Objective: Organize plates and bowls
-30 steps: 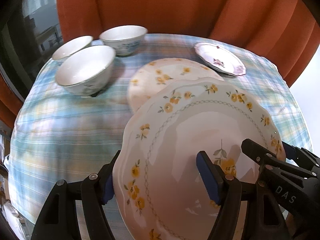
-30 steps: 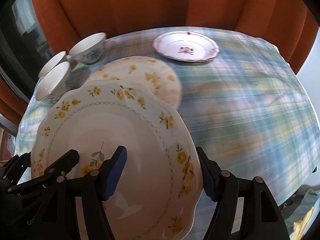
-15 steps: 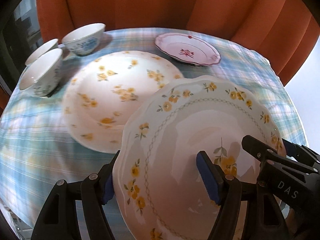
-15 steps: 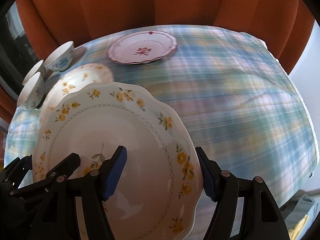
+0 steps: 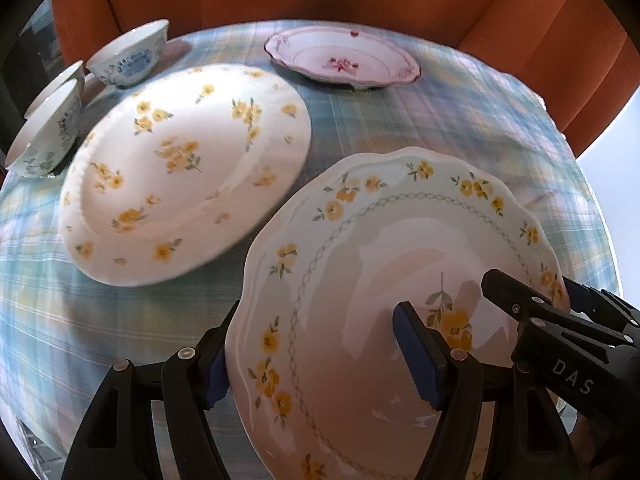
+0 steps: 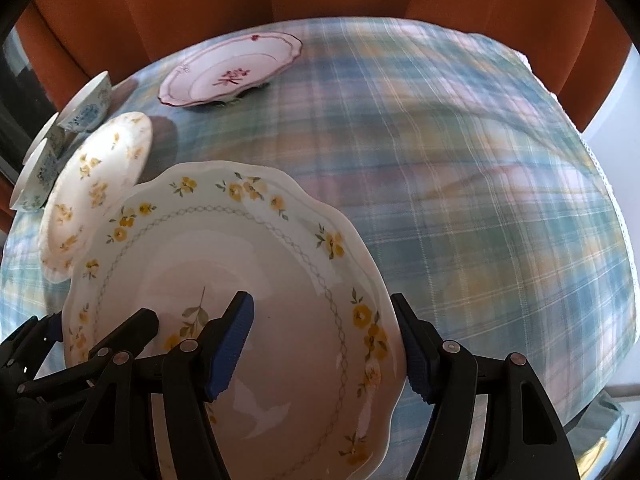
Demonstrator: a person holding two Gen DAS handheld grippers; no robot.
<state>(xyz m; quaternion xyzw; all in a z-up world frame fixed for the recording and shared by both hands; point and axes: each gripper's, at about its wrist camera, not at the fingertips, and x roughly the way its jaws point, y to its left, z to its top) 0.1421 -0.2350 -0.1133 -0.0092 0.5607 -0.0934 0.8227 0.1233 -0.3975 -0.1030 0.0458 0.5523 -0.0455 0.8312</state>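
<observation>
Both ribbed-padded tongs, left [image 5: 316,354] and right [image 6: 326,342], pinch the glossy, scallop-edged porcelain plate [image 5: 384,264] between them.

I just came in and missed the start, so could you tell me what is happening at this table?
A person is sorting crockery with two handheld grippers. The left gripper and right gripper both clamp the scalloped plate by opposite edges, holding it above the checked tablecloth. Beside it lies a round plate with yellow flowers, behind that a pink plate, and three bowls sit at the far left.
</observation>
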